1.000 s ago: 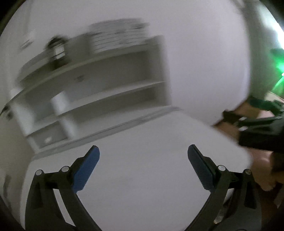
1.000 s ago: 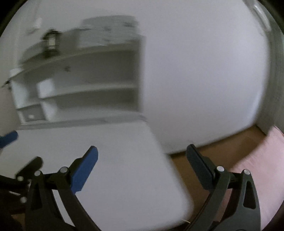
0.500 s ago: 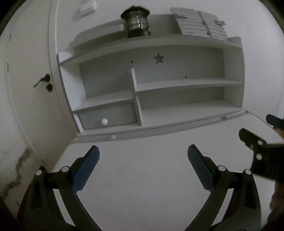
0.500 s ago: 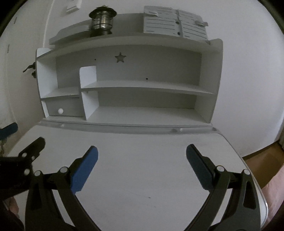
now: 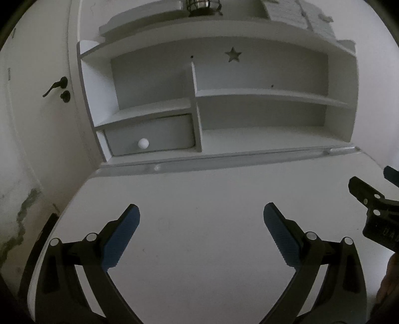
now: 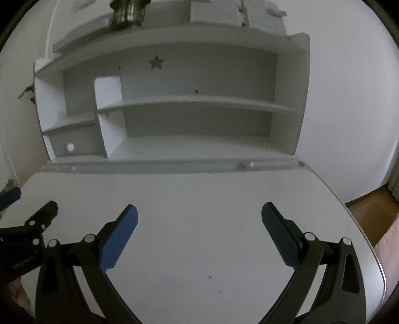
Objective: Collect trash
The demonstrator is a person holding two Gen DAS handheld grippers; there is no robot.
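Note:
No trash shows in either view. My left gripper (image 5: 201,211) is open and empty above the white desk top (image 5: 199,194). My right gripper (image 6: 199,213) is open and empty above the same desk top (image 6: 194,194). The right gripper's tip shows at the right edge of the left wrist view (image 5: 369,199). The left gripper's tip shows at the left edge of the right wrist view (image 6: 27,219).
A white shelf unit (image 5: 261,96) stands at the back of the desk, with a small drawer (image 5: 149,139) and a lantern on top (image 5: 203,6). A door with a dark handle (image 5: 56,86) is at left. The desk's right edge (image 6: 369,249) borders wooden floor.
Both views swung left from the wall and floor to face the desk and shelf, then moved closer and steadied. Both grippers stayed open.

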